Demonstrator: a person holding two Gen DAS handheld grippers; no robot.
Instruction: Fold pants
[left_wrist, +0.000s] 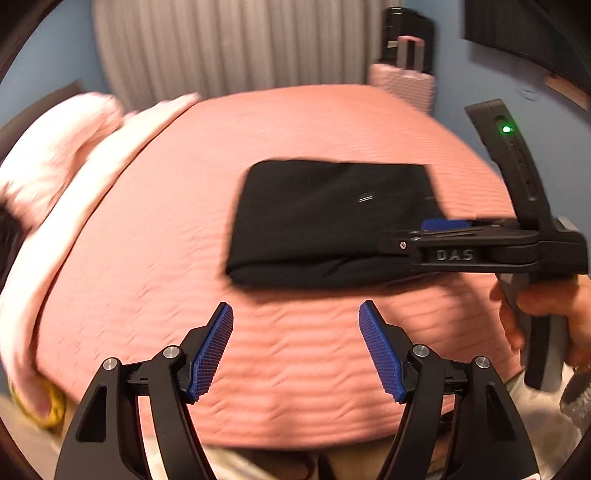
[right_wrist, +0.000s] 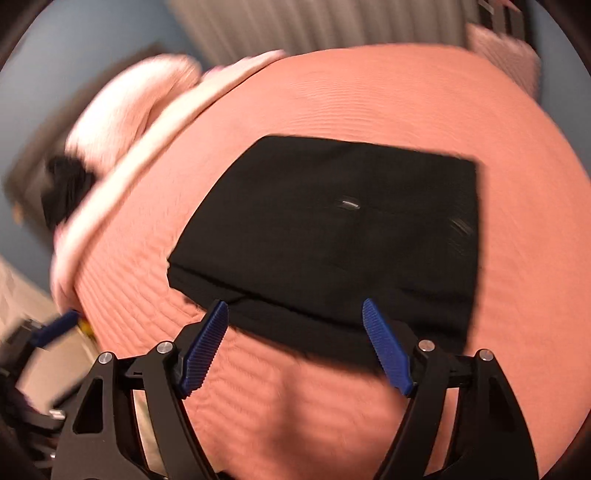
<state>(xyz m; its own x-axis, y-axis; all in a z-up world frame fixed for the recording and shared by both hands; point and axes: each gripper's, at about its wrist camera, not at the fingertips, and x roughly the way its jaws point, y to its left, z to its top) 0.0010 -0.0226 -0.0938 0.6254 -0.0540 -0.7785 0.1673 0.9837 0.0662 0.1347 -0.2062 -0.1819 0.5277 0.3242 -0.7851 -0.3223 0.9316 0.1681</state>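
The black pants (left_wrist: 325, 218) lie folded into a compact rectangle on the pink bed cover (left_wrist: 166, 240). In the left wrist view my left gripper (left_wrist: 295, 306) hovers over bare cover just in front of the pants' near edge, open, with nothing between its blue pads. My right gripper's body (left_wrist: 480, 251) reaches in from the right, held by a hand (left_wrist: 546, 306), over the pants' right end. In the right wrist view the right gripper (right_wrist: 294, 303) stands open above the near edge of the pants (right_wrist: 332, 229), and its pads press on nothing.
Pale pink pillows (left_wrist: 55, 147) and a folded-back sheet lie along the bed's left side. A pink suitcase (left_wrist: 404, 85) stands beyond the far right corner, and a grey pleated curtain (left_wrist: 229, 44) hangs behind. Something yellow (left_wrist: 51, 402) sits at the bed's near left edge.
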